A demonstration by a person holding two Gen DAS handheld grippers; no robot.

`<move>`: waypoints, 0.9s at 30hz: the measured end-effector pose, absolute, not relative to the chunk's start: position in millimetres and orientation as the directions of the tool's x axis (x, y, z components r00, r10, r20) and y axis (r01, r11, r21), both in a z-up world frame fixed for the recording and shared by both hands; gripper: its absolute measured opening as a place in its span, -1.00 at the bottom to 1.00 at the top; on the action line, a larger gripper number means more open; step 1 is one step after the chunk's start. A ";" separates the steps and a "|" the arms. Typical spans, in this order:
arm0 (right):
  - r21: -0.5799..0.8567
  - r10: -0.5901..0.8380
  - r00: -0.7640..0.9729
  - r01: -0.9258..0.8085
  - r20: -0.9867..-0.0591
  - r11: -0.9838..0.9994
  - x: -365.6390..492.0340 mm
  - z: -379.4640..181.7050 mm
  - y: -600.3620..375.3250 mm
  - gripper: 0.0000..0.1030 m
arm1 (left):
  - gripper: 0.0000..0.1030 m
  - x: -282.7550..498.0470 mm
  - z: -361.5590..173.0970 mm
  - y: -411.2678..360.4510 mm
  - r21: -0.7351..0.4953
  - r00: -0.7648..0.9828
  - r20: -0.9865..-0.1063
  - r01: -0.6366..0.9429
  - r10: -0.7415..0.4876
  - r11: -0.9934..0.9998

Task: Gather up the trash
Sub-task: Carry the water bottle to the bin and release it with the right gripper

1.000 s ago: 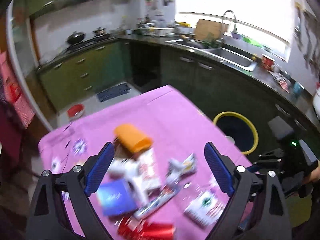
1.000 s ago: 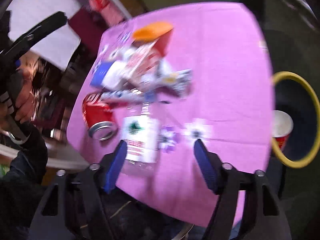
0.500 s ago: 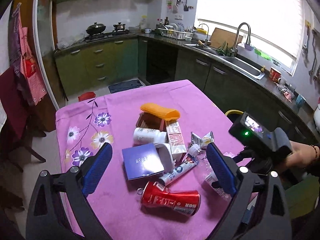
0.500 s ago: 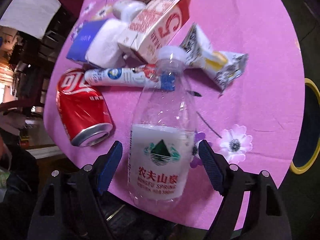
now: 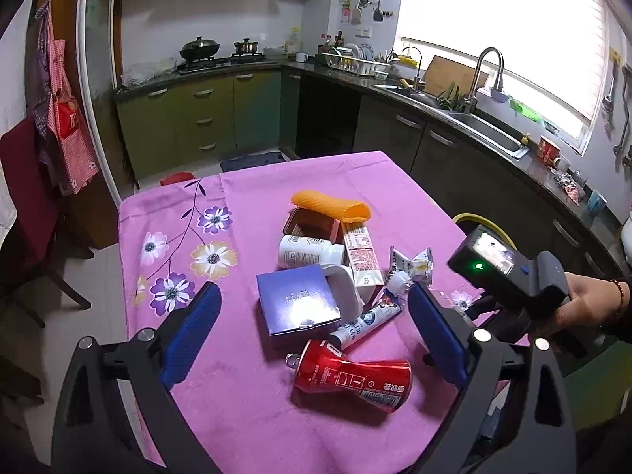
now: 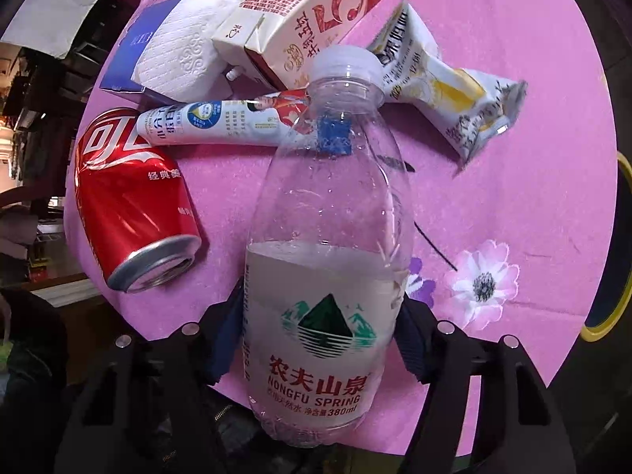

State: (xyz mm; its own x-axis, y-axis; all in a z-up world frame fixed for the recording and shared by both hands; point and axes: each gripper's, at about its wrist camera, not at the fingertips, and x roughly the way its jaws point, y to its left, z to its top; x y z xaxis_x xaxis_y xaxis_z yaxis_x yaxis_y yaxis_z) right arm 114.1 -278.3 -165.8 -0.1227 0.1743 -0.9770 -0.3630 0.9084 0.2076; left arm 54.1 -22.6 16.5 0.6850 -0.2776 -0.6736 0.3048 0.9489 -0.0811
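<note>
- We see the counter under a pink flowered cloth, with the trash heaped around a blue box, our landmark.
- A yellow-rimmed bin stands off the counter's edge, well apart from the blue box, on the far side of the heap from it in the right wrist view.
- Our right claw holds the clear water bottle by its labelled lower body, one blue pad pressed on each side; the bottle's cap points toward the heap, ending near the blue box's side of the pile.
- Our left claw hangs wide apart over the counter, gripping nothing, with the blue box framed between its pads.
- A milk carton lies just beyond the blue box, past a white folded paper that leans on the box.
- A red can lies on its side just nearer to us than the blue box.
- A toothpaste tube lies between the can and the box, touching the box's corner.
- A crumpled white wrapper sits beyond the tube, further from the box.
- A white pill bottle lies just behind the box, and an orange piece further back.
</note>
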 end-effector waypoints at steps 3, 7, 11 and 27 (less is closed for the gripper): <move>0.238 0.207 -0.122 -0.358 -0.971 0.903 105.5 -159.4 -299.5 0.27 | 0.77 54.7 15.5 -22.3 -0.081 0.686 -0.673 0.303 -0.276 0.950; 0.280 0.264 -0.093 -0.339 -0.960 0.898 96.8 -147.8 -320.4 0.26 | 0.77 55.5 14.1 -22.3 -0.078 0.685 -0.674 0.307 -0.277 0.948; 0.319 0.322 -0.042 -0.295 -0.946 0.900 92.2 -127.6 -355.5 0.25 | 0.77 56.8 13.7 -27.6 -0.071 0.680 -0.677 0.319 -0.281 0.945; 0.297 0.288 0.192 0.021 -0.938 0.955 137.0 -52.0 -535.1 0.25 | 0.77 60.7 17.6 -52.9 -0.049 0.669 -0.684 0.355 -0.290 0.934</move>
